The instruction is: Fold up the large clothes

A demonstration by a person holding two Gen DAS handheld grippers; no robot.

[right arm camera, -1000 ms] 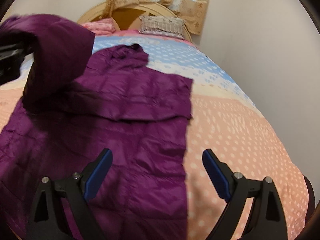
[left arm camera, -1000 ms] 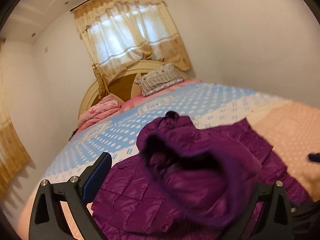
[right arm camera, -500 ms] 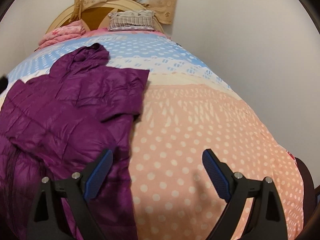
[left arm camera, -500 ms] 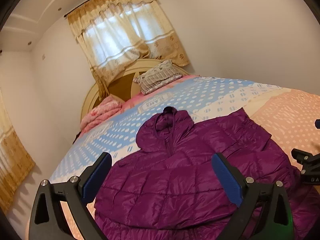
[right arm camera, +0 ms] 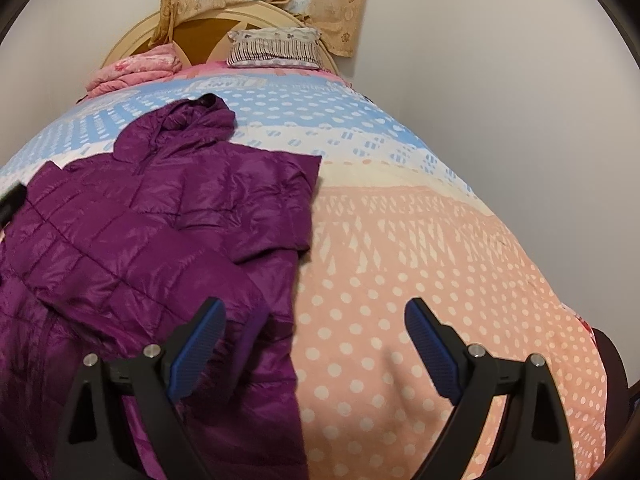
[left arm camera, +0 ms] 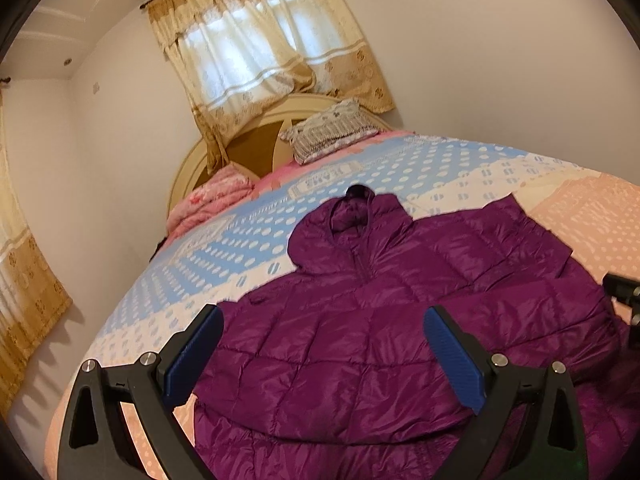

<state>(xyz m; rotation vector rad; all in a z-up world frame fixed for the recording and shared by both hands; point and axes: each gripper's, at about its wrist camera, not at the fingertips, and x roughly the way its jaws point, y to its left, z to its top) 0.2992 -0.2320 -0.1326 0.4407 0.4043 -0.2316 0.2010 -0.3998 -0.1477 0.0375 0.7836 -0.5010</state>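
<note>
Now | left tool point(left arm camera: 322, 344) gaping wide, gripping nothing | right tool point(right arm camera: 314, 338) gaping wide, gripping nothing | purple jacket point(left arm camera: 400, 320) lying on bed point(right arm camera: 420, 260), hood pointing 12 o'clock toward pillow point(right arm camera: 276, 52)

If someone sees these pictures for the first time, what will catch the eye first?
First, the shiny purple jacket, spread flat on the bed with both sleeves folded across its front and the hood toward the headboard. Next, the left gripper over the jacket, jaws wide open, and the right gripper, equally open, at its right edge.
</note>
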